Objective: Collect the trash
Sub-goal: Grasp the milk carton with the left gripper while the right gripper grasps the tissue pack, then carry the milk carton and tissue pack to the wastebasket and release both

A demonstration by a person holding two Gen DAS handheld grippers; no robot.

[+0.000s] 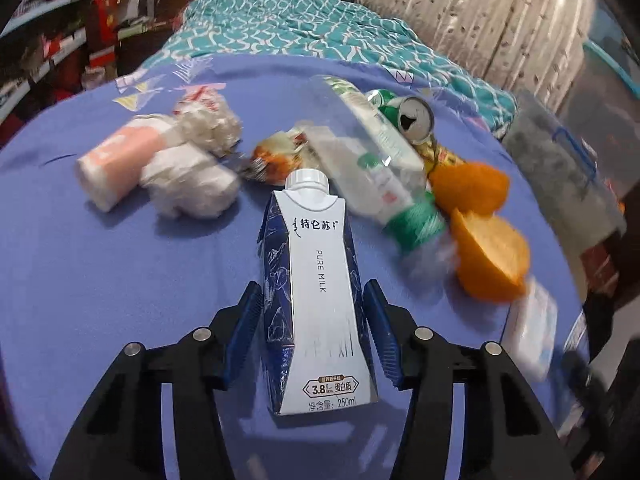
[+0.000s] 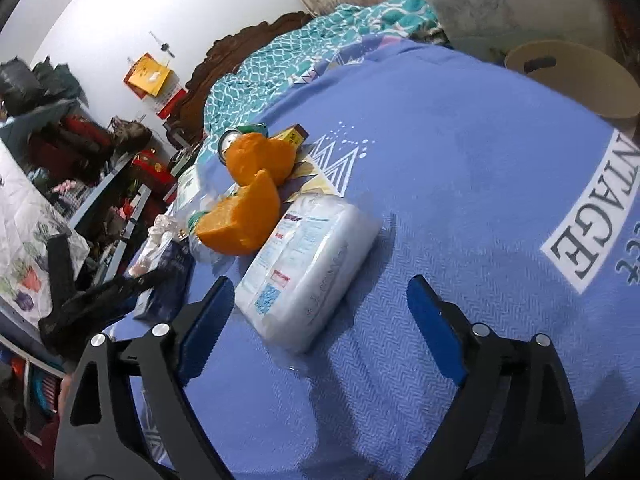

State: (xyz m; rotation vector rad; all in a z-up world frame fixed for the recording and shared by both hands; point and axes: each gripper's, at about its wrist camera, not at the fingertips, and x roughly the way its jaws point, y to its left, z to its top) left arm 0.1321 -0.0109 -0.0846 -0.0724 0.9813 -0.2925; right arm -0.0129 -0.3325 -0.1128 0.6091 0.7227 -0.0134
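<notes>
- Nearest in the left wrist view, the left hand-held gripper (image 1: 314, 300) has its blue pads on both sides of a white and dark blue milk carton with a white screw cap (image 1: 314, 280); the pads look to be touching its sides, so it seems clamped on the carton, which lies on the blue bed sheet (image 1: 100, 280).
- In the right wrist view, the right hand-held gripper (image 2: 320, 312) has its jaws wide apart and holds nothing; a white plastic pack of tissues with blue print (image 2: 308, 268) lies just ahead, between the fingers but not touched.
- A little farther, two orange fruit peel pieces (image 1: 486, 248) lie against a clear plastic bottle with a green cap (image 1: 380, 164).
- Behind these are an open green drink can (image 1: 412, 118), an orange snack wrapper (image 1: 276, 156) and crumpled white paper beside a pink roll (image 1: 120, 164).
- Far at the bed's edge stands a beige round bin (image 2: 576, 80).
- Judgement: the collection is at an early stage, since nearly all trash is on the bed and nothing shows inside the bin.
</notes>
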